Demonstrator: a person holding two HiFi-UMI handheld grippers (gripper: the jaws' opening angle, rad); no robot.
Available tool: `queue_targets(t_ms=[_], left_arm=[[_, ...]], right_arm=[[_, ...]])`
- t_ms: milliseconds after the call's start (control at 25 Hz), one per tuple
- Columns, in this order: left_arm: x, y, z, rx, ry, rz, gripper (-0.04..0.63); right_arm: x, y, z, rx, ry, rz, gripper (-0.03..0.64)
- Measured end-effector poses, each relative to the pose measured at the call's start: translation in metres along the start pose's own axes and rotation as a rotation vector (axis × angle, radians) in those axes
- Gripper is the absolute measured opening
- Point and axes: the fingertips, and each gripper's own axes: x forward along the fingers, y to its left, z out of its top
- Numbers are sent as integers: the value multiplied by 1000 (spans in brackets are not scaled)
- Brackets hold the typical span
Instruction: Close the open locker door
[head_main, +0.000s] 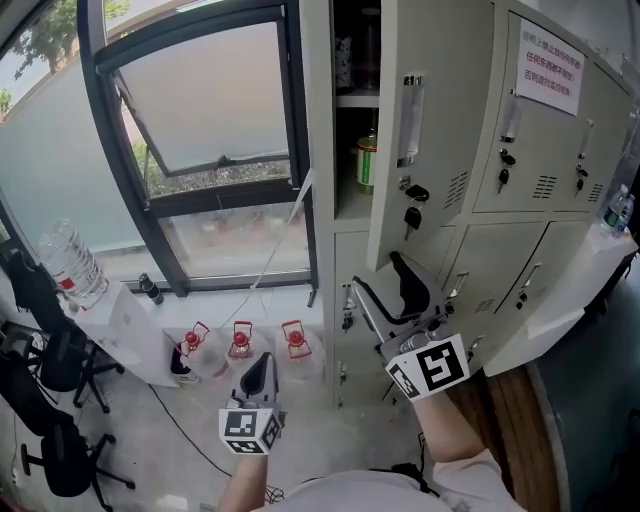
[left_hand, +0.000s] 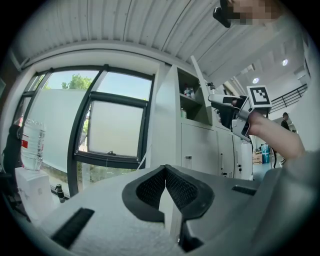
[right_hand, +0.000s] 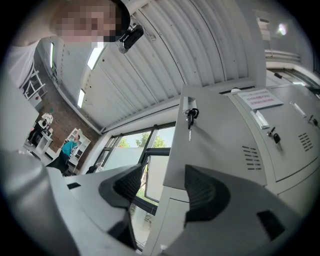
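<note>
The open locker door (head_main: 440, 130) is grey, with a clear handle and a key (head_main: 412, 216) hanging in its lock. It stands swung out from the upper compartment (head_main: 355, 110), which holds cans and bottles. My right gripper (head_main: 392, 292) is open just below the door's lower edge, with nothing between its fingers. In the right gripper view the door (right_hand: 220, 145) rises just beyond the open right gripper (right_hand: 162, 189). My left gripper (head_main: 258, 374) is shut and empty, lower and to the left, away from the lockers. Its pads (left_hand: 150, 187) touch, and the lockers (left_hand: 200, 145) stand ahead.
More closed lockers (head_main: 545, 150) with keys run to the right, one with a notice (head_main: 548, 64). A lower door (head_main: 560, 300) at the right stands ajar. A tilted window (head_main: 200, 100) is at the left. Water jugs (head_main: 240, 342), a large bottle (head_main: 70, 262) and office chairs (head_main: 45, 400) are below.
</note>
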Motion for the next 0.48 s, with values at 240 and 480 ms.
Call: queue_targets(t_ms=[240,480], left_arm=[[10,17,2,0,-3,14,9],[17,26,1,-11,9,22,9]], right_arm=[[22,2,-12,-5,11,13,238],[46,0,-28,-1,40,25,238]])
